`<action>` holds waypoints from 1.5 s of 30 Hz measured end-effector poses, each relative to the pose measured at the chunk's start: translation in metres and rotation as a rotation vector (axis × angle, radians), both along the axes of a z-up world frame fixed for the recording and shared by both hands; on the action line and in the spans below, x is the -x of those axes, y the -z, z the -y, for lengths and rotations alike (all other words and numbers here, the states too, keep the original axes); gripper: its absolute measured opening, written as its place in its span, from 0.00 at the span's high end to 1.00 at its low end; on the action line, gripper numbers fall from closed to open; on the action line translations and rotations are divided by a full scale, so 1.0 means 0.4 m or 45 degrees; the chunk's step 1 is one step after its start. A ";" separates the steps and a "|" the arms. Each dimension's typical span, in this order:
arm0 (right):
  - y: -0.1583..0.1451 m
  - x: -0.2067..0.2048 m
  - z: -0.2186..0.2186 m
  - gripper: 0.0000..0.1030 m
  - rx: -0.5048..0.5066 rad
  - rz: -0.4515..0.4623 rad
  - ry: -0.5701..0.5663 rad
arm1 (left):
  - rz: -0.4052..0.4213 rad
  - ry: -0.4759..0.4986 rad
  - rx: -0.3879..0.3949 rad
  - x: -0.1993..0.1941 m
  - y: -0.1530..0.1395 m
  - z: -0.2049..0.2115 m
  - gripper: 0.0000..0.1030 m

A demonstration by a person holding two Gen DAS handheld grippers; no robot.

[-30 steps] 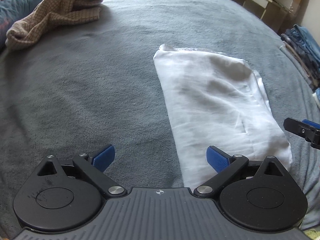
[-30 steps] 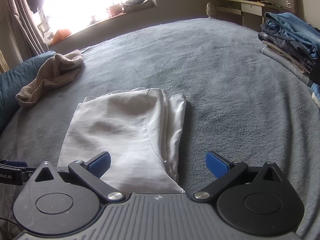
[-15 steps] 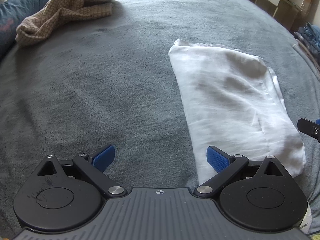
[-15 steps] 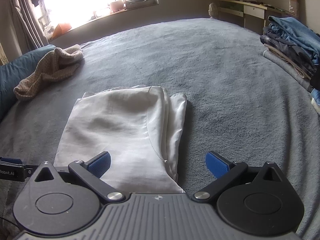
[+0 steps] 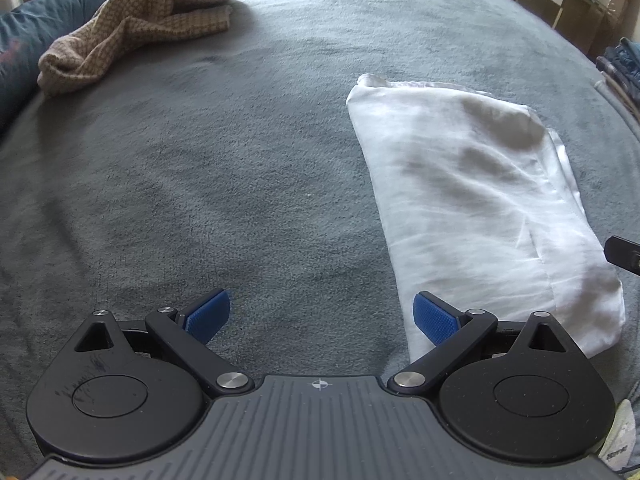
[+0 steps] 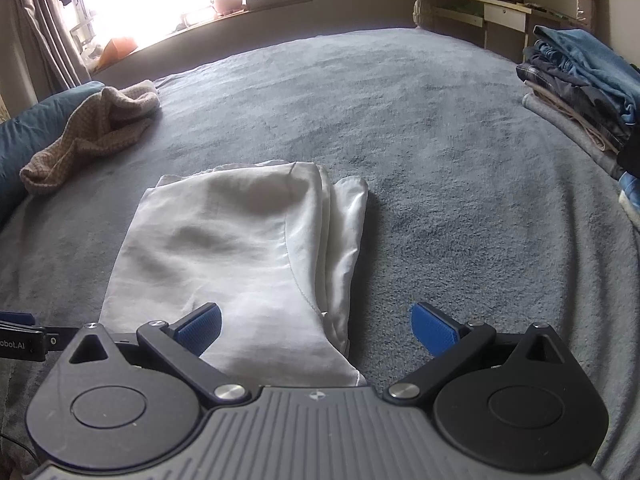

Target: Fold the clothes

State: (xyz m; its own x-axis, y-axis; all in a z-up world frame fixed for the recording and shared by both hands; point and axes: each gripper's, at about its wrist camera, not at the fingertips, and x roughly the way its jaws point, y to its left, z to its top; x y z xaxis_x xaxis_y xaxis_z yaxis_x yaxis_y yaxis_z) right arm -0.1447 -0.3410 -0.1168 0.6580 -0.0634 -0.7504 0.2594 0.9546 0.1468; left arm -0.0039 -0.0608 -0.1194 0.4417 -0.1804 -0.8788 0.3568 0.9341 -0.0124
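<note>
A white garment (image 5: pixel 472 200) (image 6: pixel 244 264) lies folded into a long rectangle on the grey bed cover. My left gripper (image 5: pixel 322 314) is open and empty over the bare cover, just left of the garment's near left corner. My right gripper (image 6: pixel 316 326) is also open and empty, hovering over the garment's near right corner, with its left fingertip (image 6: pixel 200 326) above the cloth. Each gripper shows as a dark sliver at the edge of the other's view.
A crumpled tan checked garment (image 5: pixel 132 28) (image 6: pixel 92 132) lies at the far left beside a blue pillow (image 6: pixel 36 128). A stack of folded clothes (image 6: pixel 580 84) sits at the right edge of the bed. A window and a desk stand beyond.
Both grippers have drawn back and slightly left from the white garment, which sits further right in the left wrist view. Both stay open and the garment has not moved.
</note>
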 end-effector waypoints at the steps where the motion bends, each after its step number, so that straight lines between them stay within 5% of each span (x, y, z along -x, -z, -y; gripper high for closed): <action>1: 0.002 -0.001 0.000 0.00 -0.001 -0.004 0.001 | 0.001 -0.001 -0.003 0.000 0.001 0.000 0.04; 15: 0.029 -0.015 0.009 0.00 -0.030 -0.044 0.022 | -0.038 0.003 -0.035 -0.013 0.032 0.005 0.04; 24: 0.046 -0.032 0.044 0.00 -0.086 -0.067 0.076 | 0.004 0.038 0.174 -0.023 0.020 -0.014 0.03; 38: 0.085 -0.070 0.168 0.01 -0.447 0.009 0.111 | -0.079 0.102 0.434 -0.063 0.059 -0.023 0.03; 45: 0.145 -0.105 0.229 0.06 -0.627 0.005 0.102 | -0.107 0.127 0.563 -0.089 0.100 -0.030 0.12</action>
State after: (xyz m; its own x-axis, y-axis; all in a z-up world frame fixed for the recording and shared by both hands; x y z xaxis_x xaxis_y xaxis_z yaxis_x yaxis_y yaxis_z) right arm -0.1028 -0.4325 -0.1746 0.6685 0.2477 -0.7013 0.3274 0.7486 0.5765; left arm 0.0318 -0.0487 -0.1592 0.3337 -0.5843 -0.7398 0.4255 0.7936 -0.4349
